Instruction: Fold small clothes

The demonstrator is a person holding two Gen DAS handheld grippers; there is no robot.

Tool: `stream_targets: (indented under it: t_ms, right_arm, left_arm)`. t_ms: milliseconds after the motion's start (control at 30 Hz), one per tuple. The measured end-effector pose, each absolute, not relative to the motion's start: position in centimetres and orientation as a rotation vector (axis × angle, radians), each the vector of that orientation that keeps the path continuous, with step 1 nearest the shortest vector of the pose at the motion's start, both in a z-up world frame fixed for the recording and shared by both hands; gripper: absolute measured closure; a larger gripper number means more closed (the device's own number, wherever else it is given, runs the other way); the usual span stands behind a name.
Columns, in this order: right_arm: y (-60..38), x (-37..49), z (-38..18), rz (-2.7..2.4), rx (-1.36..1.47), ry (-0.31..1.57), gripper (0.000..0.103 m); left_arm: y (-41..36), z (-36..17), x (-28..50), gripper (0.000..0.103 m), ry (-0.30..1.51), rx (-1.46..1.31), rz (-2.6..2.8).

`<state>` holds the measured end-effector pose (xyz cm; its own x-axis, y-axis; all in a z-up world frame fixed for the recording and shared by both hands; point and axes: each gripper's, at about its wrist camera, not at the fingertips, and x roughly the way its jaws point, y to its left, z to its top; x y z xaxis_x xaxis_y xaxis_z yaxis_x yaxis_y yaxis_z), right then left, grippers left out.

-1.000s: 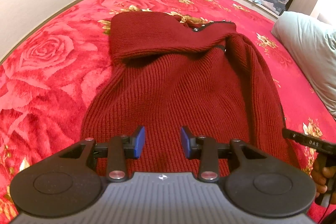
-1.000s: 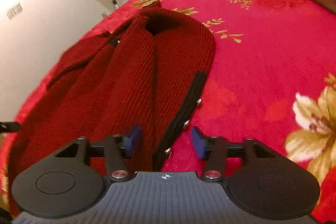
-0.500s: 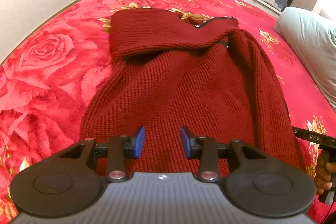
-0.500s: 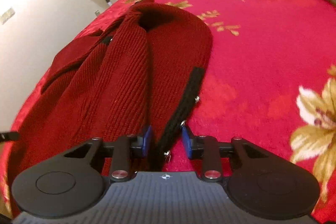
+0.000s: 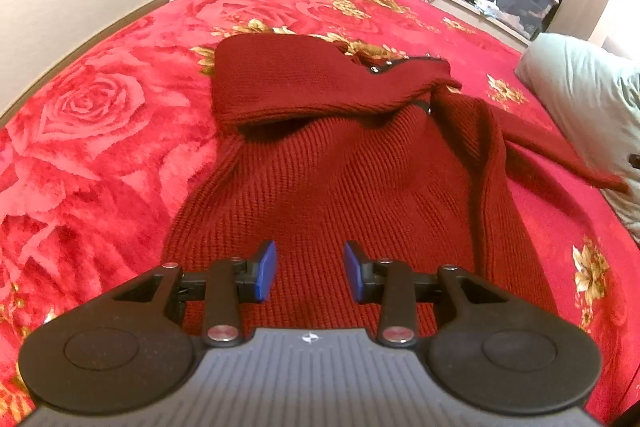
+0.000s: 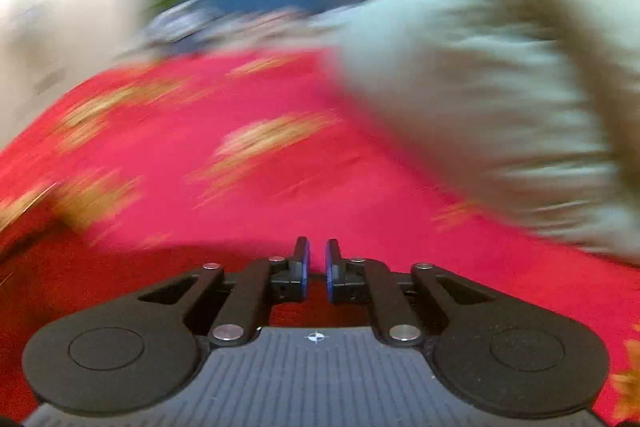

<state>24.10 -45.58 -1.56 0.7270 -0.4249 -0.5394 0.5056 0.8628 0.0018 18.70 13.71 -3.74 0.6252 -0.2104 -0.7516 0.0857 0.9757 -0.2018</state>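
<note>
The right gripper (image 6: 316, 263), its jaws just closed on the sweater (image 5: 340, 187) edge, should carry it across evenly while the left gripper (image 5: 310, 267) hovers open.

The right gripper (image 6: 316, 263), jaws just closing, faces blurred red bedspread (image 6: 260, 179).

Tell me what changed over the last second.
The right gripper has just been closing on the front edge of the sweater, then swung up toward the pillow, stretching that edge out. The left gripper stayed open over the hem; the rest stayed put.
</note>
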Motion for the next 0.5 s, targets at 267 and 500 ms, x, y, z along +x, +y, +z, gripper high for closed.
stream_targets:
  t_ms: [267, 500]
  right_arm:
    - [-44.8, 21.0, -6.9, -0.218, 0.462, 0.621, 0.074]
    - [-31.0, 20.3, -9.8, 0.151, 0.430, 0.769, 0.048]
  left_arm:
    - [13.6, -3.5, 18.9, 0.063, 0.876, -0.156, -0.184]
    - [13.7, -3.6, 19.2, 0.063, 0.877, -0.154, -0.173]
